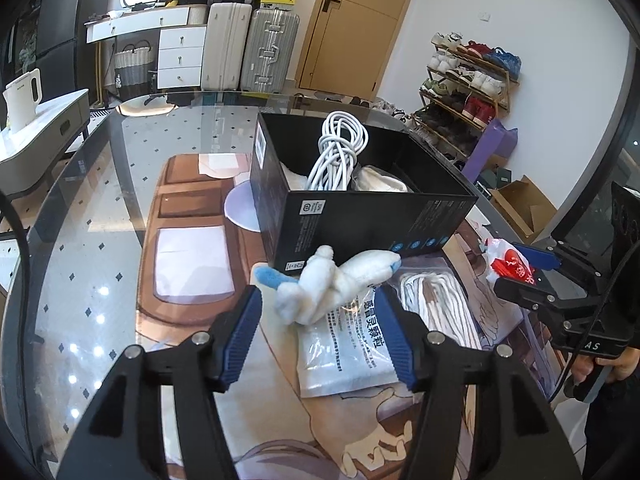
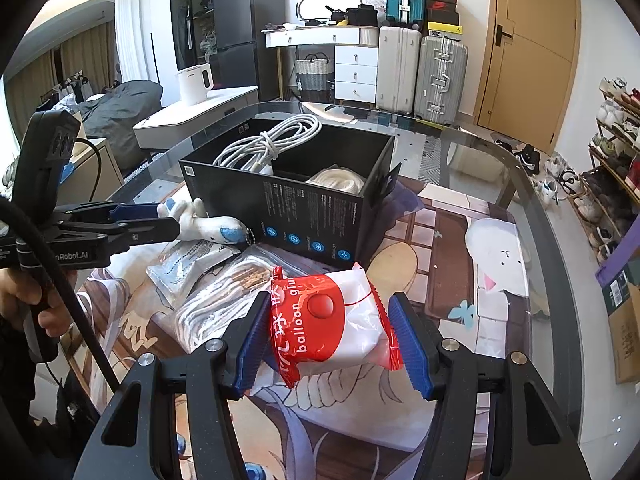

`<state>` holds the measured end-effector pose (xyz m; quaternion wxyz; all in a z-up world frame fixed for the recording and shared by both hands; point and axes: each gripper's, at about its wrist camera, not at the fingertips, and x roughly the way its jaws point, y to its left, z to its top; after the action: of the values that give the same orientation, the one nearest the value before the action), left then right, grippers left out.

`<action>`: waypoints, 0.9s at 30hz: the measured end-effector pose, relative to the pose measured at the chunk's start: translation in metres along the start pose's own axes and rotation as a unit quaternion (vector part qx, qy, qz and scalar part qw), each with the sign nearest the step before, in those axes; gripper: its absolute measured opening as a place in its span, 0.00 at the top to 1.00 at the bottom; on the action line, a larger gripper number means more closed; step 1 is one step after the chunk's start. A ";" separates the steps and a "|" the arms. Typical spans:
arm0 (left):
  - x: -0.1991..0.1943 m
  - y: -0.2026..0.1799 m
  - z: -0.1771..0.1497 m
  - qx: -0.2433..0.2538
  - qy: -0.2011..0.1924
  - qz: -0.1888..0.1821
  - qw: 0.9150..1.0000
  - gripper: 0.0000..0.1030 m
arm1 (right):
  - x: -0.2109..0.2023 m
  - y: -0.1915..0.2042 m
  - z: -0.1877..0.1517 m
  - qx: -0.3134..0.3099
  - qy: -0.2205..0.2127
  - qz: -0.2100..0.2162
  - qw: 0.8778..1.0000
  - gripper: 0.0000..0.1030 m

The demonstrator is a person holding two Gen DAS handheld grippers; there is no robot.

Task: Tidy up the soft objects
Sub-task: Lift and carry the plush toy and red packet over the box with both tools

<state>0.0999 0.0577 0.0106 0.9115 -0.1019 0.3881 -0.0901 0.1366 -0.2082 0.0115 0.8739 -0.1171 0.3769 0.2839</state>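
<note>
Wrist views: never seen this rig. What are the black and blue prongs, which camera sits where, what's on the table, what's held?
There is no robot here. A person holds a two-finger claw in each hand, and each has a fisheye camera looking along its fingers. In the left wrist view, the left claw stands open around a white plush toy. In the right wrist view, the right claw grips a red-and-white balloon glue packet. On the glass table are a black box holding a coiled white cable, a white sachet and a clear bag of cord.
</note>
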 end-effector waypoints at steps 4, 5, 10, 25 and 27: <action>0.019 -0.005 0.004 0.000 0.020 0.015 1.000 0.43 | 0.003 -0.003 -0.001 0.001 0.004 0.001 1.000 0.41; 0.023 -0.005 0.005 0.001 0.023 0.016 1.000 0.43 | 0.004 -0.003 -0.002 0.002 0.005 0.001 1.000 0.41; 0.034 -0.005 0.010 -0.003 0.028 0.016 0.999 0.43 | 0.007 -0.007 -0.001 0.003 0.007 0.000 1.000 0.41; 0.011 -0.006 0.008 0.004 -0.013 -0.012 1.000 0.63 | 0.004 -0.002 0.002 -0.002 -0.001 0.004 1.000 0.41; 0.005 -0.005 0.009 0.005 -0.019 -0.011 1.000 0.64 | 0.000 0.001 0.005 -0.005 -0.007 0.004 1.000 0.41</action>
<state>0.1091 0.0525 0.0146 0.9184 -0.1036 0.3688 -0.0995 0.1390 -0.2057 0.0147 0.8748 -0.1174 0.3696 0.2904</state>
